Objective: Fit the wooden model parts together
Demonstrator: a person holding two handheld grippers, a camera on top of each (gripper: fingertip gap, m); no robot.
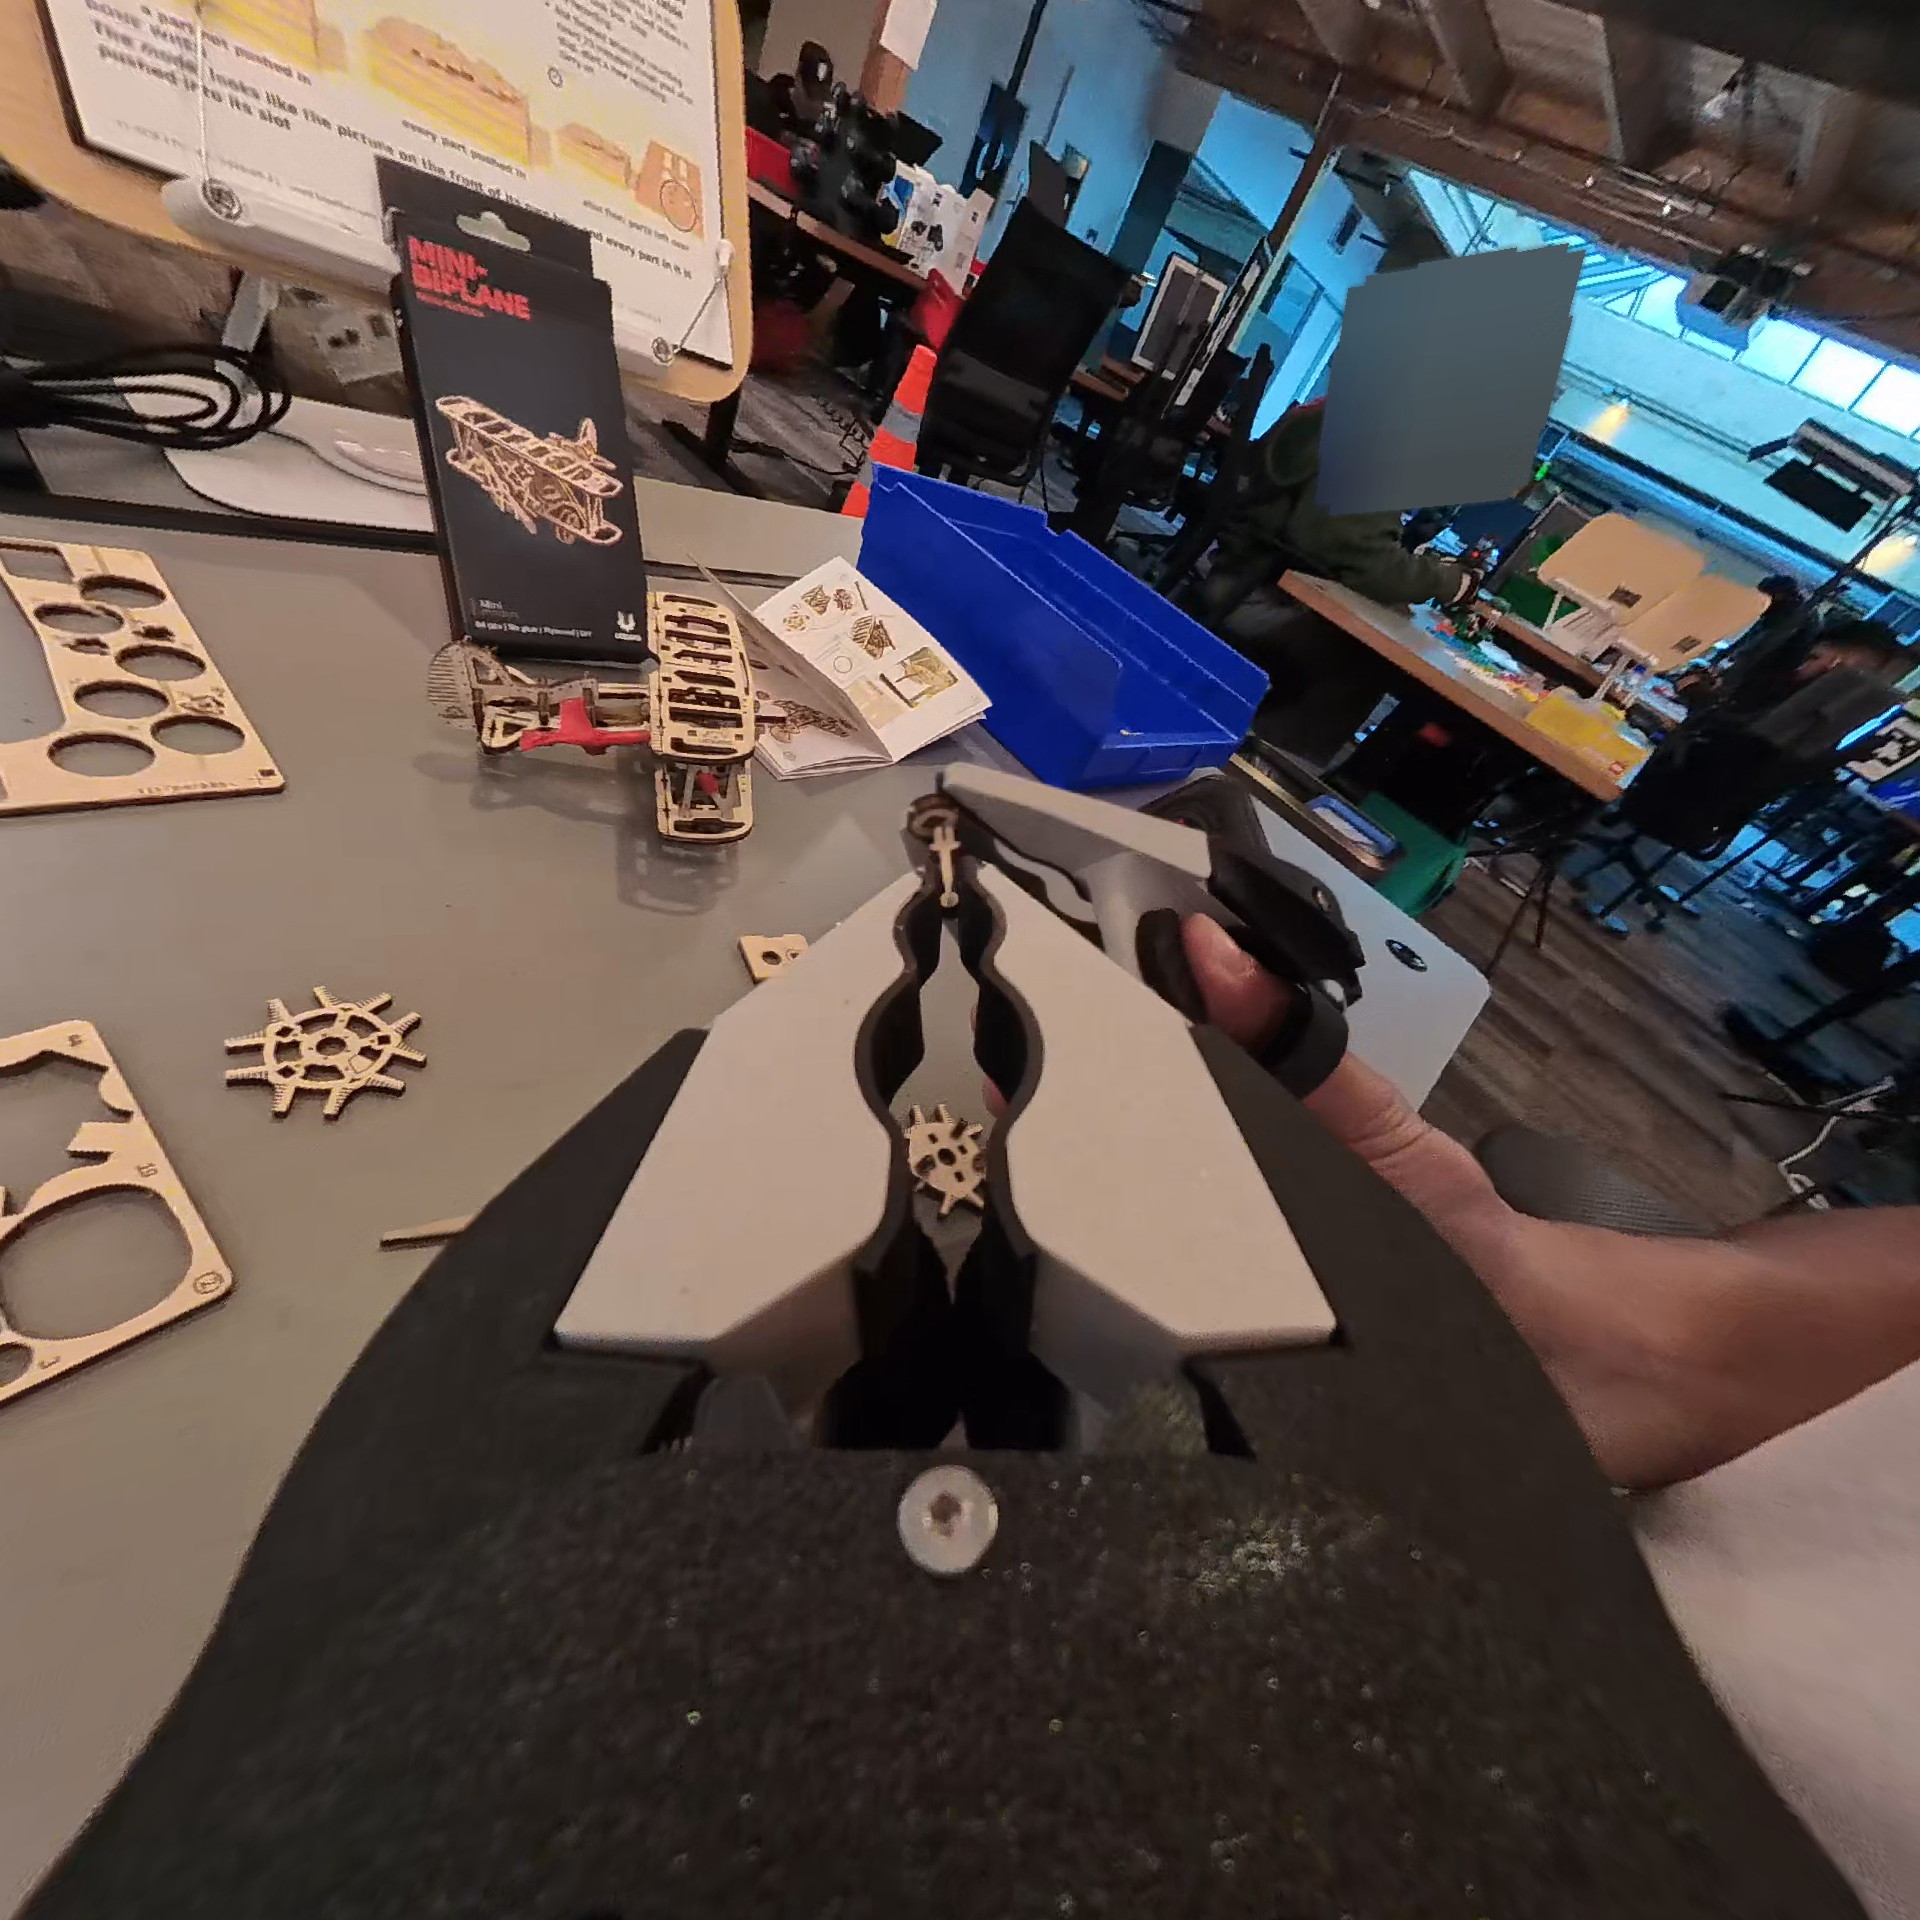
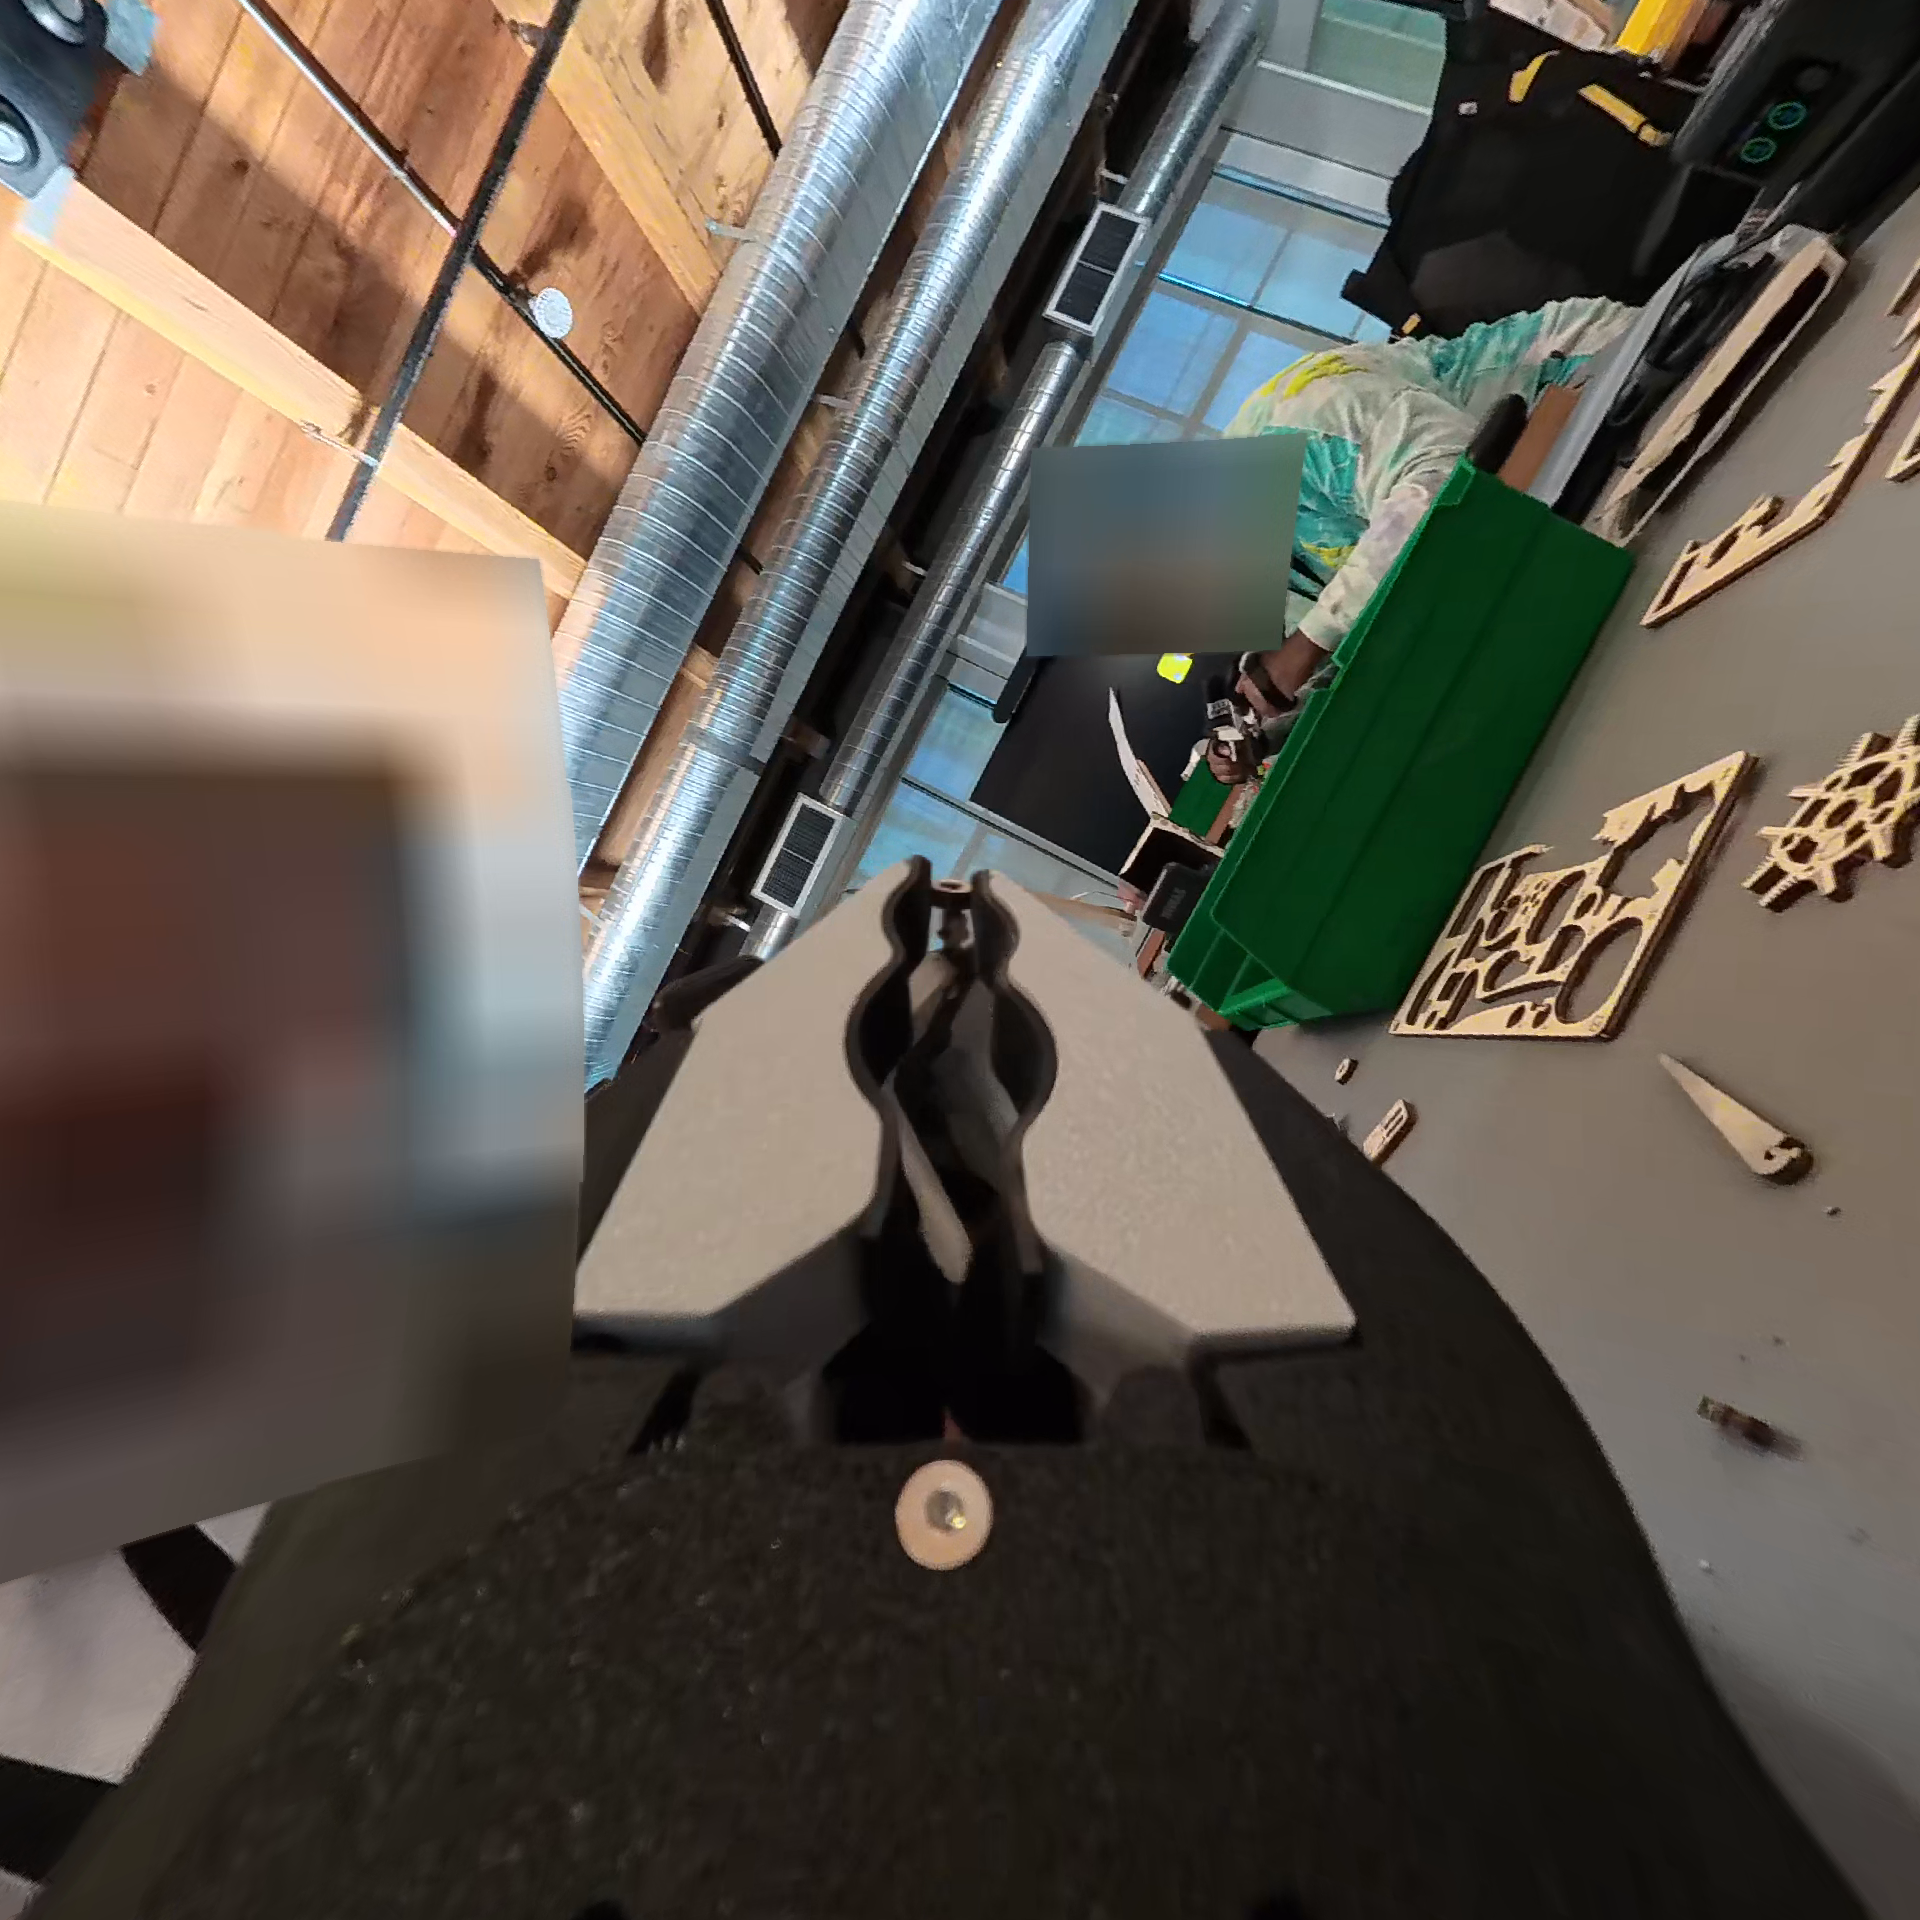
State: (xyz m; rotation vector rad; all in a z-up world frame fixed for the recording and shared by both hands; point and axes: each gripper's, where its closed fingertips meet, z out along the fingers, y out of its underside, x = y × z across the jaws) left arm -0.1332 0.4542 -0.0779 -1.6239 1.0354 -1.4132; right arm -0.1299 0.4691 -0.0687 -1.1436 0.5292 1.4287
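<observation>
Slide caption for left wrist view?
Both grippers, left and right, pinch a small wooden part above the table, biplane model behind.

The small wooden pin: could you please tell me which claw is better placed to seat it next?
Probably the left claw: it already pinches the small wooden pin, meeting the right claw tip to tip above the table.

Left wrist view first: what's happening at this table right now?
A person is assembling a wooden biplane kit with two hand-held grippers. The left hand-held gripper and the right hand-held gripper meet tip to tip above the table, both pinching one small wooden part. The part-built biplane lies untouched by its black box and open instruction leaflet. A loose toothed wheel and emptied part sheets lie nearby.
</observation>
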